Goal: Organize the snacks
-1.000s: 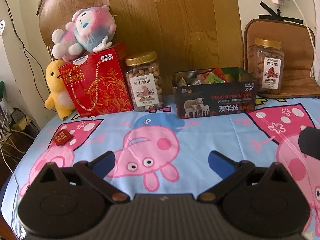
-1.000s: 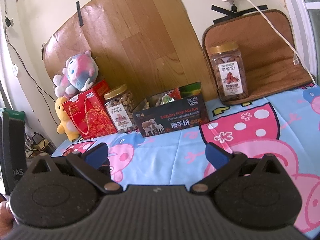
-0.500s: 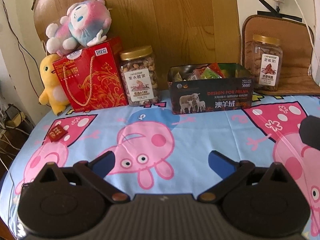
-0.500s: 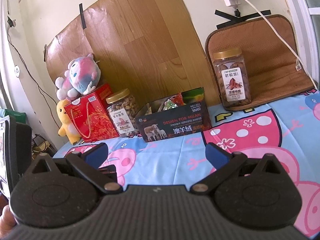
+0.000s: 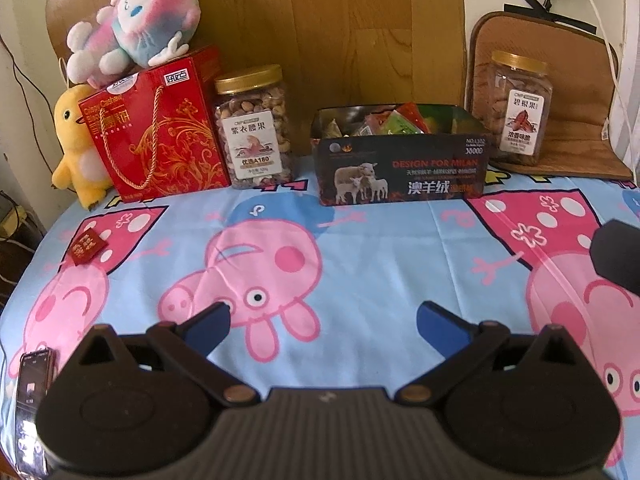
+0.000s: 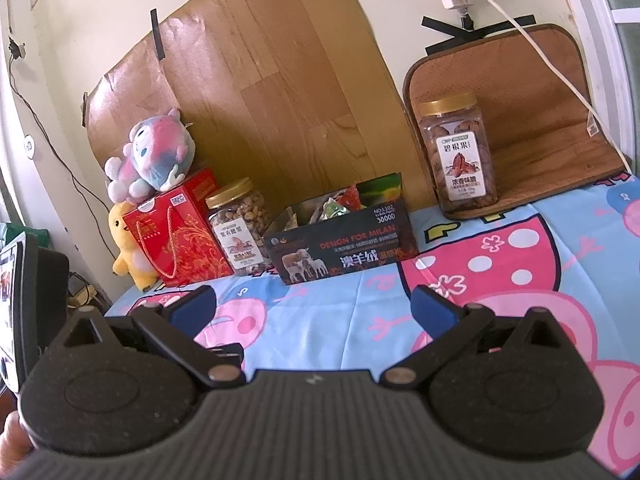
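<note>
- The left claw [image 5: 322,316] is hovering over the worktop [image 5: 380,248] with its blue-tipped fingers [image 5: 208,322] spread wide, released and gripping nothing.
- The right claw [image 6: 314,306] is gaping just as wide, also empty and touching nothing.
- Straight ahead of both claws, at the far edge, one dark cardboard box [image 5: 400,168] printed with sheep is sitting open, crinkly snack packets [image 5: 394,122] showing inside.
- Two clear plastic jars with gold screw lids are standing upright: a round jar of cashews [image 5: 254,128] ahead and left of the left claw, just beside the red gift box [image 5: 156,132], and a squarer jar of pecans [image 5: 518,110] ahead and right, resting on a brown mat [image 5: 568,92].
- One small red packet [image 5: 86,246] is lying flat, well to the left of the left claw, apart from the rest.
- Two soft plush toys are sitting far left: a pink-and-blue one [image 5: 136,42] on top of the gift box, a yellow duck [image 5: 76,144] beside it.
- A smooth cartoon-pig cloth is covering the worktop.
- A phone [image 5: 34,396] is lying at the near left edge.
</note>
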Demonstrator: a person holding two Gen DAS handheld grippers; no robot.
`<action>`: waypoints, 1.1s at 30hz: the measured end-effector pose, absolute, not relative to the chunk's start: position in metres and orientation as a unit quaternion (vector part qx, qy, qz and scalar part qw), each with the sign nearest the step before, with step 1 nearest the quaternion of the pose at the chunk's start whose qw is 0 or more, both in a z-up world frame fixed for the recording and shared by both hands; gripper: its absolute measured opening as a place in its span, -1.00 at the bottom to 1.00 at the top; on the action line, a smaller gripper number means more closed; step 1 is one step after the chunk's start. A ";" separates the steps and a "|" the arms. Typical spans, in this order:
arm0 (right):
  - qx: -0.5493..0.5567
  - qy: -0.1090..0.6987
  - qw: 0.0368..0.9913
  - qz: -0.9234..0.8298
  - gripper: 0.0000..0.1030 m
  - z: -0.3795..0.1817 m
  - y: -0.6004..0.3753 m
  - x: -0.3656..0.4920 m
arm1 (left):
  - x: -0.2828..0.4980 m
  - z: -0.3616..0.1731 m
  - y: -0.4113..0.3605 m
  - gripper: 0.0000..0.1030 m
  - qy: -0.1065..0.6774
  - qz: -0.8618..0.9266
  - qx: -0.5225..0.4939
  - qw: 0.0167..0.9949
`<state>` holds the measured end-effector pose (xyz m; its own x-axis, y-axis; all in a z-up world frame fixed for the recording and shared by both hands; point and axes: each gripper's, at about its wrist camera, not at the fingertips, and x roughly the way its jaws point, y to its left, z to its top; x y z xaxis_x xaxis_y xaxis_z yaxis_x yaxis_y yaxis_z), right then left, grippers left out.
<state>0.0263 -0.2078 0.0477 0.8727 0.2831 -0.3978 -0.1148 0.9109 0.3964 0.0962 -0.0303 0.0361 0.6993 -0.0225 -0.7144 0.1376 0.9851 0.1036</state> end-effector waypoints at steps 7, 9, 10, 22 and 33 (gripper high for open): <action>0.183 0.231 0.950 0.104 1.00 0.047 -0.208 0.026 | 0.096 0.036 -0.032 1.00 0.391 -0.050 0.074 0.916; 0.183 0.231 0.950 0.105 1.00 0.047 -0.208 0.026 | 0.096 0.036 -0.032 1.00 0.393 -0.052 0.073 0.915; 0.183 0.232 0.950 0.104 1.00 0.047 -0.208 0.026 | 0.096 0.036 -0.032 1.00 0.394 -0.054 0.072 0.915; 0.183 0.237 0.949 0.102 1.00 0.044 -0.207 0.027 | 0.095 0.033 -0.033 1.00 0.400 -0.061 0.071 0.912; 0.181 0.241 0.948 0.101 1.00 0.043 -0.206 0.027 | 0.095 0.031 -0.032 1.00 0.405 -0.064 0.068 0.909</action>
